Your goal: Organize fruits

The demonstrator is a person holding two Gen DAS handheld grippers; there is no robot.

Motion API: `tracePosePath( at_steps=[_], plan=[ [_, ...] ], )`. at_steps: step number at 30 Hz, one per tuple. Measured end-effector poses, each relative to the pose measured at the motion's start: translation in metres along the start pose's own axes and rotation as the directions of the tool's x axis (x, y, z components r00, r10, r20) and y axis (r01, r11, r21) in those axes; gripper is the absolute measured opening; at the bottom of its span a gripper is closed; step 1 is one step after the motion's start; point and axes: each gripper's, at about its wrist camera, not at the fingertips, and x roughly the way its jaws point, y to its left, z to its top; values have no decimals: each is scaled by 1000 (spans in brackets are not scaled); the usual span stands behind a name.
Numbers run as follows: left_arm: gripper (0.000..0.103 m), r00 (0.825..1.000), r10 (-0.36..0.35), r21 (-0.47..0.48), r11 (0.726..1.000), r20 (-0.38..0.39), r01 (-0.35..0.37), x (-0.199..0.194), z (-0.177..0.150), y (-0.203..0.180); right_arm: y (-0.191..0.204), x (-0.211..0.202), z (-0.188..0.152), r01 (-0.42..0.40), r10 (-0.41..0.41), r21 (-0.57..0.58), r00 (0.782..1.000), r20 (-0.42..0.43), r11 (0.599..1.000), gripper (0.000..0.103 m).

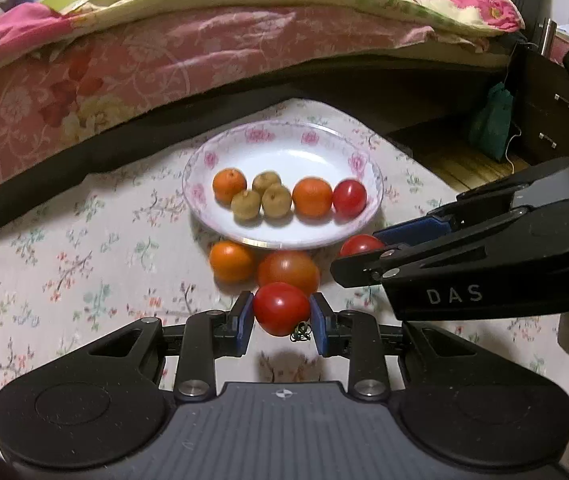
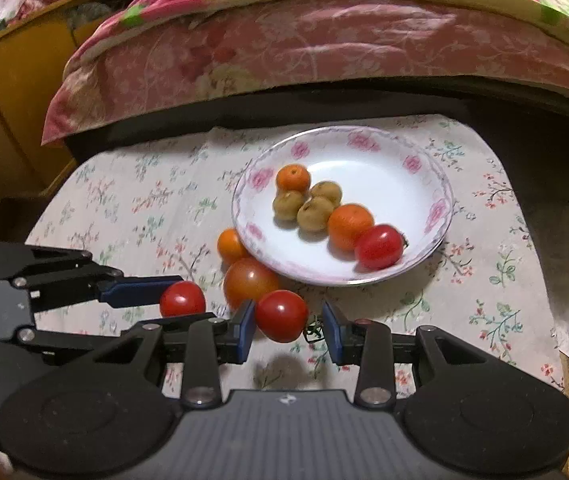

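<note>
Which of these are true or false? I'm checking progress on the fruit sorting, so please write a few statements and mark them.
1. The floral plate holds three brown fruits. True.
2. Two red tomatoes lie in the plate. False: only one plate tomato is there, next to an orange.
3. A loose orange lies on the tablecloth by the plate's rim. True.
4. The left gripper is empty. False: its jaws are closed on a gripped tomato.
5. The large orange-red tomato is in the plate. False: it lies on the tablecloth in front of the plate.
</note>
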Motion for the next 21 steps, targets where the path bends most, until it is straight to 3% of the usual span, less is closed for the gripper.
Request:
tracePosePath(
  at_steps=[7, 13, 16, 21],
  plan=[
    [38, 999, 2, 21, 1000, 44, -3, 9, 28, -5, -16, -4, 18, 14, -18, 65, 998, 55, 998, 33],
    [39, 999, 10, 47, 999, 39, -12, 26, 41, -8, -32, 6, 26, 44, -50, 107, 997, 55, 993, 33],
    [41, 1000, -4, 1, 1000, 20, 4, 23, 32, 4, -39, 9, 24, 56, -61, 122, 997, 43, 991, 33],
    [47, 999, -7, -87, 996, -37, 4, -19, -2, 39, -33, 5, 20, 38, -43, 112, 998, 43, 993, 33]
  ],
)
